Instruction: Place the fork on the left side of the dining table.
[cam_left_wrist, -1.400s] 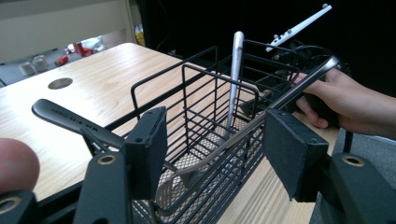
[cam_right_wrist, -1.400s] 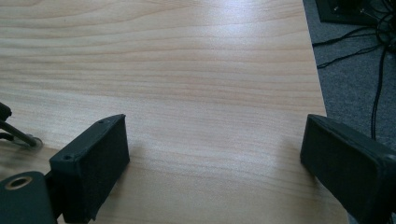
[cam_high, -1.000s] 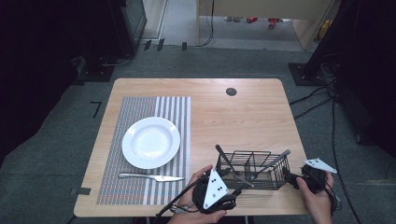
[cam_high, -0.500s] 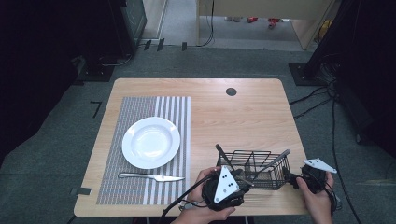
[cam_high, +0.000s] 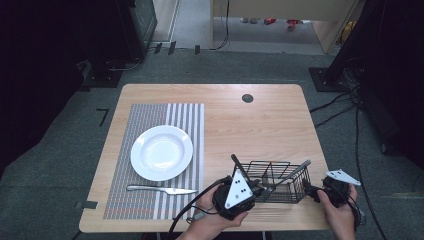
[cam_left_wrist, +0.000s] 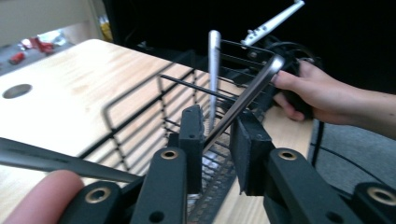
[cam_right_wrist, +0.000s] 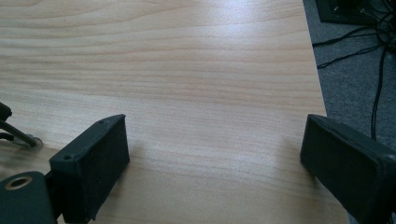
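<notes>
A pale wooden table (cam_high: 260, 125) stands on grey carpet (cam_high: 60, 165) (dark equipment and cables around it). A striped placemat (cam_high: 150, 200) carries a white plate (cam_high: 161, 152) and a knife (cam_high: 160, 189). At the near edge, the left gripper (cam_left_wrist: 215, 135) is closed on a metal utensil handle (cam_left_wrist: 247, 93) inside the wire basket (cam_high: 272, 177). The right gripper (cam_right_wrist: 215, 154) hangs wide above bare wood.

Left tool (cam_left_wrist: 217, 140) narrowed, right tool (cam_right_wrist: 215, 154) agape
</notes>
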